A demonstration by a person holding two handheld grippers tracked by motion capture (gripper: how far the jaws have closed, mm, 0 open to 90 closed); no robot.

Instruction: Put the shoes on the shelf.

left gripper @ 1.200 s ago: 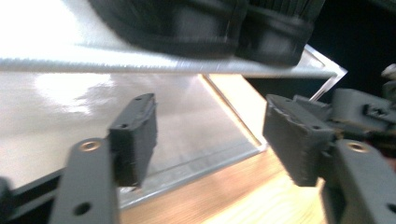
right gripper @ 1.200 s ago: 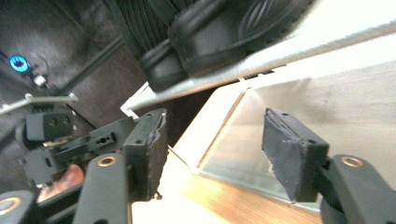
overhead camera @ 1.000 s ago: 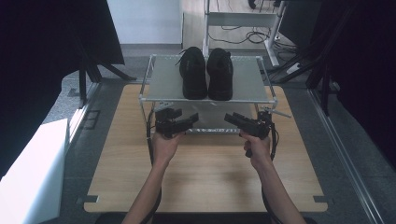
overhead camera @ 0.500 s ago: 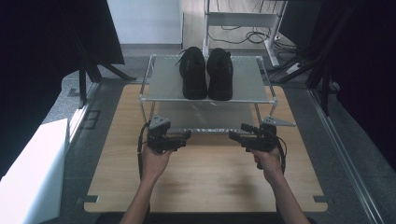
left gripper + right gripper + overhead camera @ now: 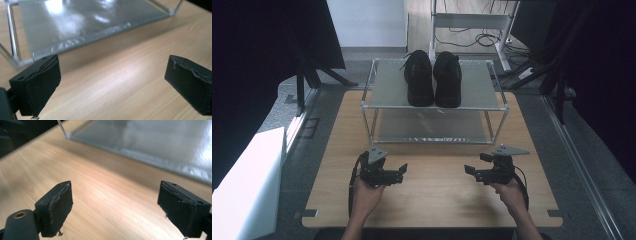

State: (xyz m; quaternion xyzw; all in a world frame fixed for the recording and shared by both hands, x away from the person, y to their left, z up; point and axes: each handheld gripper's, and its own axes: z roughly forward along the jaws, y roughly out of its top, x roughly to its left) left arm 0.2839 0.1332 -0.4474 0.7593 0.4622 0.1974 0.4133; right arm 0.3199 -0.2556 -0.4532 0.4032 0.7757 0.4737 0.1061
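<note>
Two black shoes (image 5: 418, 79) (image 5: 447, 79) stand side by side, toes toward me, on the top shelf of a two-tier metal rack (image 5: 387, 90) at the back of the wooden table (image 5: 437, 200). My left gripper (image 5: 401, 173) hovers low over the table in front of the rack's left half. Its jaws have just been opening and nothing is between them (image 5: 112, 72). In front of the rack's right half, my right gripper (image 5: 474, 164) has also just been opening and is empty (image 5: 115, 192). Both gripper views look along the wood to the lower shelf (image 5: 82, 22) (image 5: 162, 142).
A white block (image 5: 247, 190) sits on the floor left of the table. Dark stands and curtains flank both sides. A white desk frame (image 5: 472, 20) with cables stands behind the rack. Bare wood lies between the two grippers.
Both hands have drawn back from the rack's front toward the near edge, sinking lower and spreading apart. Both pairs of jaws stand wider than before.
</note>
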